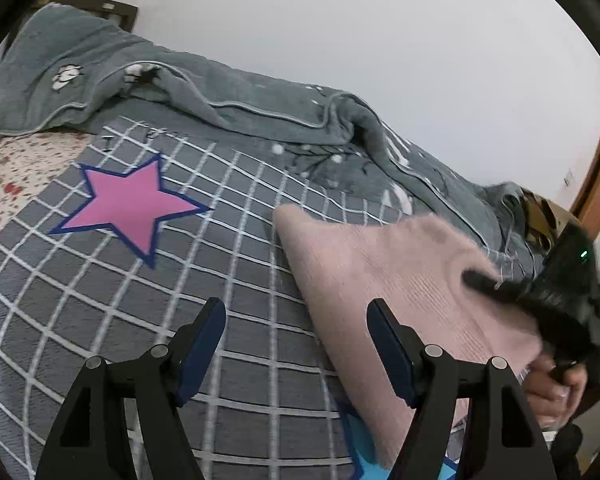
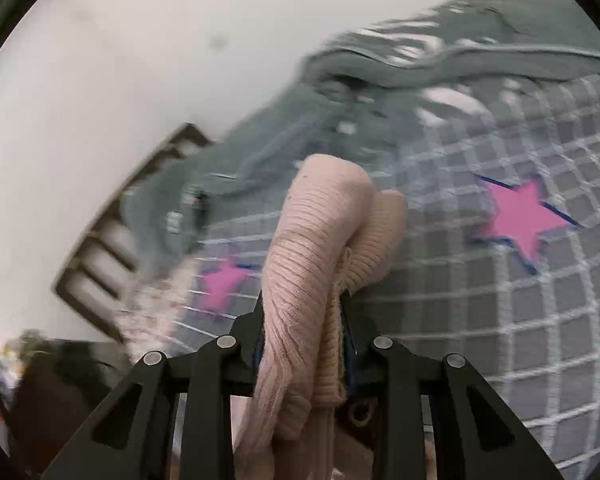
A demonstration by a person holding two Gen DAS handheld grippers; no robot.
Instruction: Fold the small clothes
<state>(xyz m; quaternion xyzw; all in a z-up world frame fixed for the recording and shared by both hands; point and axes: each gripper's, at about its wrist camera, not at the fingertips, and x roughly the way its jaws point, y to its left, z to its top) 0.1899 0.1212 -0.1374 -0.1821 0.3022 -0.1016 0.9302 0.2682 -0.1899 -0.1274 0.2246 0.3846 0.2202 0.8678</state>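
Note:
A pale pink knitted garment (image 1: 384, 280) lies partly lifted over the grey checked bedspread (image 1: 100, 304) at the right of the left wrist view. My left gripper (image 1: 296, 320) is open and empty, just above the bedspread, beside the garment's left edge. My right gripper (image 1: 496, 284) comes in blurred from the right and pinches the garment's right side. In the right wrist view my right gripper (image 2: 302, 304) is shut on a bunched fold of the pink garment (image 2: 320, 232), which rises between the jaws.
A pink star (image 1: 128, 204) is printed on the bedspread. A crumpled grey-green blanket (image 1: 204, 92) lies along the far side by the white wall. A flowered sheet (image 1: 8, 176) shows at the left. A dark wooden headboard (image 2: 112, 236) stands beyond the bed.

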